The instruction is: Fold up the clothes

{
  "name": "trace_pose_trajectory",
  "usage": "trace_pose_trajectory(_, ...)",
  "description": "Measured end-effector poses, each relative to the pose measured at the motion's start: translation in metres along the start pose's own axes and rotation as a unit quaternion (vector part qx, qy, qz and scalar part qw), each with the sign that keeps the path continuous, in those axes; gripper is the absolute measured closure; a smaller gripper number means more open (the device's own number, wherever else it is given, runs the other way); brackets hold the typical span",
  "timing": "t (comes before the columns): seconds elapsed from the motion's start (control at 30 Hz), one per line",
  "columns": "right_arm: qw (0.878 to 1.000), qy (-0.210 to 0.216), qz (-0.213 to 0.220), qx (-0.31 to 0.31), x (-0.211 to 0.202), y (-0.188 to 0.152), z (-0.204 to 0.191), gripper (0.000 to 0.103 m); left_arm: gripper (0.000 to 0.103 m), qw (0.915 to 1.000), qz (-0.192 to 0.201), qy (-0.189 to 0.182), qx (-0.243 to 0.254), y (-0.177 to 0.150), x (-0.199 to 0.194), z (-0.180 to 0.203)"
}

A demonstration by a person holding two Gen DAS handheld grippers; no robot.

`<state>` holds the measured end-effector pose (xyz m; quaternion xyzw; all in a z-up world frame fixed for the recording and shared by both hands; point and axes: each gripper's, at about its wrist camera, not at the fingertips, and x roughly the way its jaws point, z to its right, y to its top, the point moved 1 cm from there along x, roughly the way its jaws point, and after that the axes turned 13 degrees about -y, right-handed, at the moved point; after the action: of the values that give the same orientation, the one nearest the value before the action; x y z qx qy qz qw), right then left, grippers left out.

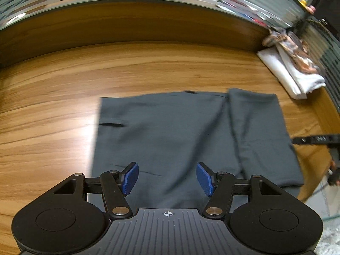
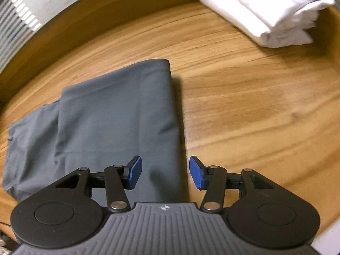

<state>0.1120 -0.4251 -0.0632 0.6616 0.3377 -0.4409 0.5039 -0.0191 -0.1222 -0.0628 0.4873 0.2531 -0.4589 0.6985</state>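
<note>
A dark grey garment [image 1: 170, 136] lies flat on the wooden table [image 1: 63, 97], with its right part folded over as a narrower panel [image 1: 261, 131]. My left gripper [image 1: 167, 179] is open and empty, above the garment's near edge. In the right wrist view the same garment [image 2: 110, 123] lies left of centre, its folded right edge straight. My right gripper [image 2: 165, 173] is open and empty, over that folded edge near the front. The right gripper's body shows at the far right of the left wrist view [image 1: 316, 139].
A stack of folded white clothes [image 2: 269, 10] with a printed piece on top [image 1: 297, 55] sits at the table's far right. A raised wooden rim [image 1: 148, 25] and a frosted striped glass wall run along the back. The table's front right edge [image 1: 312, 182] is close to the garment.
</note>
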Motion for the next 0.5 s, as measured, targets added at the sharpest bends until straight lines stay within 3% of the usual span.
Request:
trace_pose_trajectory(0.17,0.996,0.067,0.003,-0.055,0.014,0.028,0.009,0.048,0.040,0.9999,0.008,-0.004,0.012,-0.004,0.025,0.058)
trace_pose_trajectory(0.27,0.986,0.096,0.009,-0.134,0.015,0.045,0.008,0.048,0.040,0.9991,0.034,0.021,-0.016,-0.015,0.037,0.092)
trace_pose_trajectory(0.4,0.960,0.126,0.015,-0.251,0.016,0.065,0.008,0.045,0.039,0.9943,0.068,0.036,-0.073,-0.040,0.039,0.134)
trace_pose_trajectory(0.5,0.930,0.144,0.021,-0.338,0.015,0.081,0.007,0.044,0.039,0.9913,0.076,0.051,-0.095,-0.061,0.041,0.167)
